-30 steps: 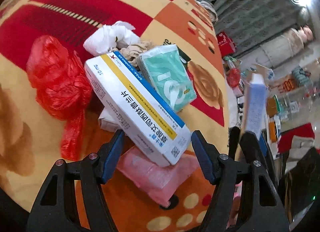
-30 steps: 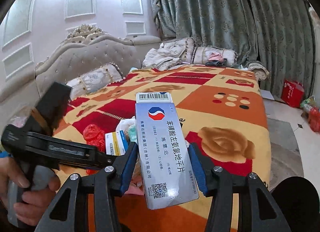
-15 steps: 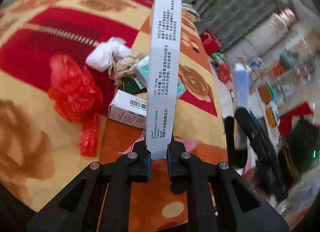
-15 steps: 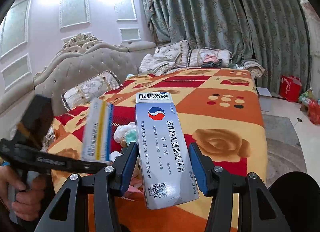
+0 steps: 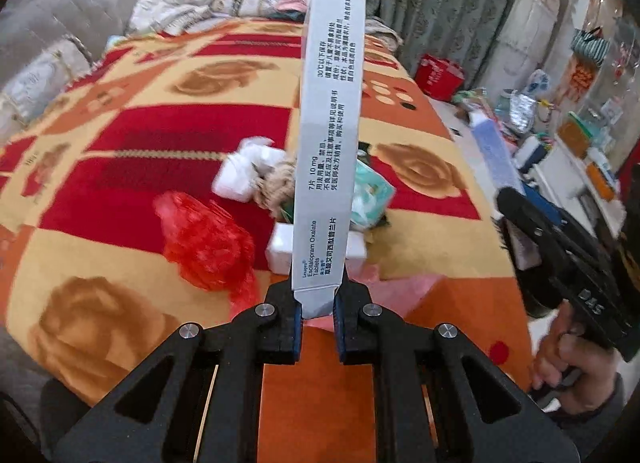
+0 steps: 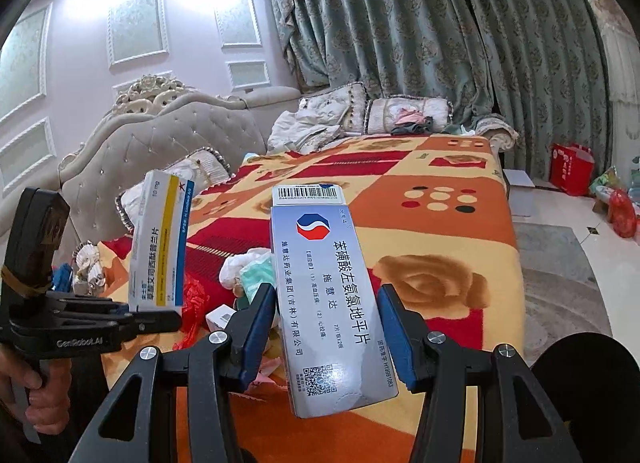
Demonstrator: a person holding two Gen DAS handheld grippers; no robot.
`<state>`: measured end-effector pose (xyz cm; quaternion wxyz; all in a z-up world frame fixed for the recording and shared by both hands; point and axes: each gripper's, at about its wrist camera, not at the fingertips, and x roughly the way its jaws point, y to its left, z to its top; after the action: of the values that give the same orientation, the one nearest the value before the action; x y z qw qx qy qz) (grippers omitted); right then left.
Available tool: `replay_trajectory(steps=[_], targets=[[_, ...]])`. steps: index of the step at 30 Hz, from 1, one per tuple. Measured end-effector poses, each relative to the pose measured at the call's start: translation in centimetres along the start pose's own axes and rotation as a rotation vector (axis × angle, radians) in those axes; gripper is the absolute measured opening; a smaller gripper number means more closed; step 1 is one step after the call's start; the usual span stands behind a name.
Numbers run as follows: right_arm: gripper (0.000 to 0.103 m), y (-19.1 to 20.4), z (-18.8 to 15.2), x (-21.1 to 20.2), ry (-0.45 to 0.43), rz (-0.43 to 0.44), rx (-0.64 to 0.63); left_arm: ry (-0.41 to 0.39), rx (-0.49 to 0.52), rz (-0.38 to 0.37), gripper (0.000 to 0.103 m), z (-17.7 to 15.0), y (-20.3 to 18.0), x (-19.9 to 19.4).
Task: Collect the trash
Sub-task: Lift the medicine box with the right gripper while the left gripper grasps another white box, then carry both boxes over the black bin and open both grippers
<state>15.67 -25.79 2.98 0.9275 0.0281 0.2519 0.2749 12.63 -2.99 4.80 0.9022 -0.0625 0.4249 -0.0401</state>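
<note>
My left gripper (image 5: pixel 318 303) is shut on a white medicine box with a yellow and blue stripe (image 5: pixel 330 143), held upright and edge-on above the bed. The right wrist view shows the same box (image 6: pixel 160 247) at the left, clear of the blanket. My right gripper (image 6: pixel 326 303) is shut on a silver-blue medicine box (image 6: pixel 328 295), held flat in the air. On the blanket under the left gripper lies a trash pile: a red plastic bag (image 5: pixel 208 243), white tissue (image 5: pixel 244 175), a teal tissue pack (image 5: pixel 370 195), a small white box (image 5: pixel 280 247) and a pink wrapper (image 5: pixel 384 287).
The patterned blanket (image 5: pixel 120 123) covers a bed with a tufted headboard (image 6: pixel 160 143) and pillows (image 6: pixel 332 111) at the far end. Curtains (image 6: pixel 440 43) hang behind. A red bag (image 6: pixel 570 167) and mixed clutter (image 5: pixel 560 135) stand on the floor to the right.
My left gripper closed on the striped box, lifted it off the pile and rolled it upright. The right gripper kept still with the silver-blue box.
</note>
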Motion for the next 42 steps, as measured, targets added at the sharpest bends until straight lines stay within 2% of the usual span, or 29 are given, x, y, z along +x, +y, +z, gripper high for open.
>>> replay_trajectory(steps=[7, 14, 25, 27, 32, 39, 42], targets=[[0.051, -0.5, 0.1, -0.5, -0.013, -0.011, 0.015, -0.01, 0.029, 0.079, 0.009, -0.2, -0.7, -0.4], [0.051, -1.0, 0.0, -0.9, -0.018, -0.015, 0.019, -0.006, 0.063, 0.09, 0.01, 0.0, -2.1, 0.1], [0.051, -1.9, -0.1, -1.8, -0.031, -0.042, 0.037, -0.012, 0.115, 0.062, 0.01, 1.0, -4.3, 0.7], [0.051, -2.4, -0.1, -2.1, -0.036, -0.054, 0.046, -0.013, 0.138, 0.045, 0.01, 1.2, -5.3, 0.7], [0.051, -4.8, -0.6, -3.1, -0.028, -0.13, 0.098, 0.002, 0.232, -0.056, 0.01, 1.3, -8.7, 1.5], [0.051, -10.5, -2.0, -6.6, -0.019, -0.265, 0.227, 0.059, 0.37, -0.175, 0.01, 0.5, -15.0, 3.7], [0.051, -13.0, -2.9, -7.9, 0.021, -0.355, 0.269, 0.102, 0.429, -0.223, 0.01, -0.1, -18.2, 5.2]])
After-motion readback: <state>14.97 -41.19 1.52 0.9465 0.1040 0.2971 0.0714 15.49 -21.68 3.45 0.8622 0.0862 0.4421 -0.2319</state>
